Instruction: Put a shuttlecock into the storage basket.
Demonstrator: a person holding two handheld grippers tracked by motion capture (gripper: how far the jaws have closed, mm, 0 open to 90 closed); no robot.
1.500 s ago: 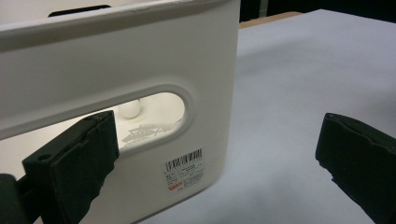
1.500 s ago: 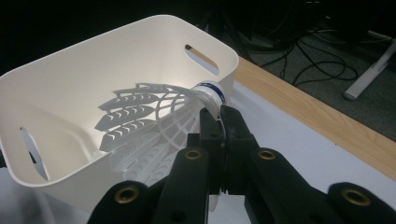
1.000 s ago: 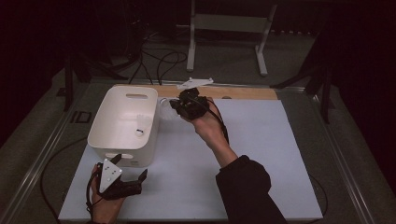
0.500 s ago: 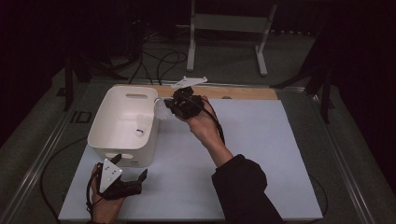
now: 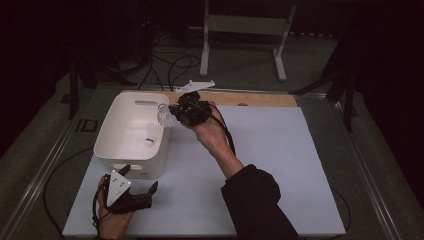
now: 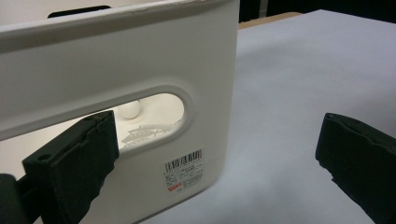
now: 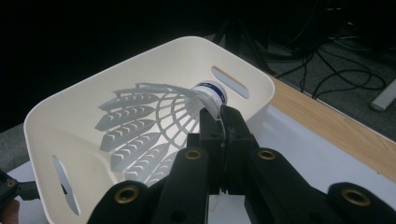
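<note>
Pinching a white plastic shuttlecock by the edge of its slotted skirt, right gripper with fingers clenched tight on it. Held above the right rim of the white rectangular plastic bin, cork end with a blue band pointing toward the far wall of that bin, skirt fanned out over the inside. Seen from the high view at the far side of the white counter, right gripper level with the bin's far right corner. Resting low near the front left edge of the counter, left gripper with fingers released and spread wide, nothing between them. Facing the bin's near wall, just beside its oval handle slot and barcode label. Lying inside the bin, a second small white shuttlecock.
</note>
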